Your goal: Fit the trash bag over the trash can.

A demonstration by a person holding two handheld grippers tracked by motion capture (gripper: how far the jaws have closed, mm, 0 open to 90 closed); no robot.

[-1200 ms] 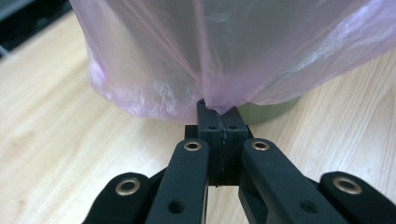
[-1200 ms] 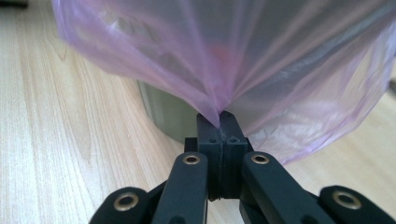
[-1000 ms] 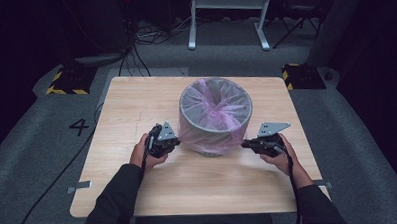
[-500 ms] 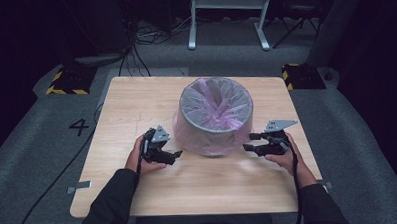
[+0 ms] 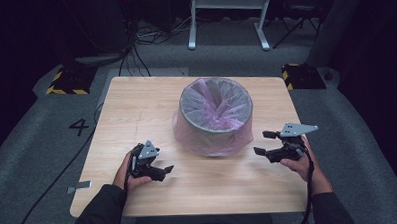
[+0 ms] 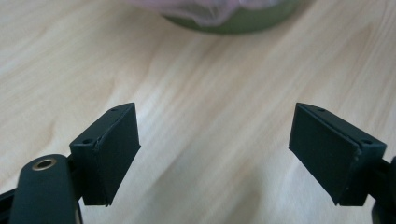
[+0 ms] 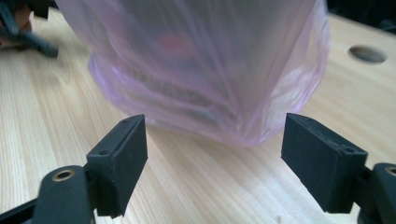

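Observation:
A grey round bin [image 5: 216,122] lined with a pink see-through bag [image 5: 212,102] stands mid-table, the bag folded over the rim and down the outside. My left gripper [image 5: 164,170] lies near the front left, apart from the bin. Its jaws have just opened and stand wide over bare wood [image 6: 215,116], with the bin's base [image 6: 233,23] farther ahead. My right gripper [image 5: 261,143] hovers to the right of the bin. Its jaws have just been opening and stand open with nothing between them [image 7: 215,121], and the bag's skirt [image 7: 196,60] is just beyond them.
The wooden table [image 5: 136,109] has a round hole [image 7: 367,53] near its far edge. Around it on the grey floor are a painted 4 [image 5: 79,127], a black cable [image 5: 54,182], two yellow-and-black striped blocks [image 5: 65,84] and a white stand's feet [image 5: 228,26].
Both grippers were close against the bag's lower edge. They have drawn away from the bin, the left towards the front, the right outwards, and their jaws now stand apart.

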